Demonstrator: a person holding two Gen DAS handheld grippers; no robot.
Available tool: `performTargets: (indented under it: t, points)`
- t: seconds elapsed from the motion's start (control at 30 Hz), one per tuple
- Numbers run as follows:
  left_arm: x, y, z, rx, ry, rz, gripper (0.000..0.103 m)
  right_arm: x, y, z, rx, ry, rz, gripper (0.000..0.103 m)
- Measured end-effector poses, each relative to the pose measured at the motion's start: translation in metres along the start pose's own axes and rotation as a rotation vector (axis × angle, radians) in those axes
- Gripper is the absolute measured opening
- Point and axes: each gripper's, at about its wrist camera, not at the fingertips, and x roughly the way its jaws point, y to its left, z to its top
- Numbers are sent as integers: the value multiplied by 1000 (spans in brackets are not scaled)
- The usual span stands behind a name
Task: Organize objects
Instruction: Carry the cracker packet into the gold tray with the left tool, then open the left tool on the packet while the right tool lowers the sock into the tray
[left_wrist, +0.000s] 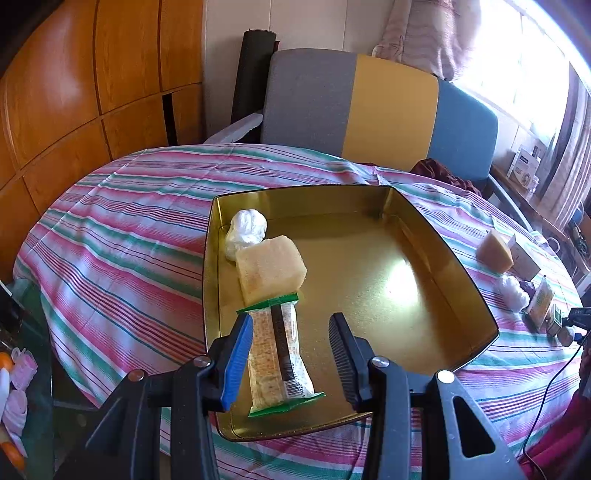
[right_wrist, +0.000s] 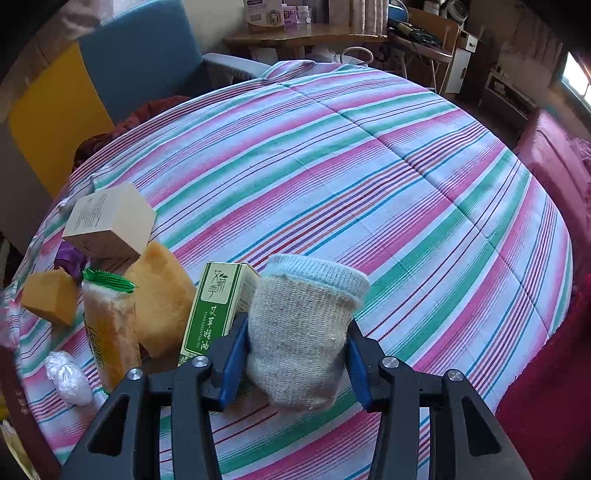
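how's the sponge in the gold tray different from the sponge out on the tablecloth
The pale sponge is a rectangular block lying flat inside the gold tray, between a plastic wad and a snack packet. The orange sponge is darker, wedge-shaped, and sits outside on the tablecloth. Neither is gripped.

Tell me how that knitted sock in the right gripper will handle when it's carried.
The knitted sock looks soft and probably light. It bulges between the right gripper's blue pads, so it likely squashes rather than slips. The free cuff end may sag or flop when moved.
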Motion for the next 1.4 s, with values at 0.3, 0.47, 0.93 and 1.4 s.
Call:
performTargets:
  t: [0.3, 0.47, 0.93, 1.4]
  points:
    - [1, -3, -3, 6, 6, -5, 43, -7, -1, 1, 7, -25, 10, 49]
    - [2, -2, -3, 2, 8, -11, 43, -21, 1, 2, -1, -88, 25, 49]
    - [3, 33, -6, -72, 7, 6, 43, -107, 109, -35, -323, -246, 278, 49]
    - [-2, 78, -5, -166, -10, 56, 43, -151, 346, -222, -1015, -32, 692, 49]
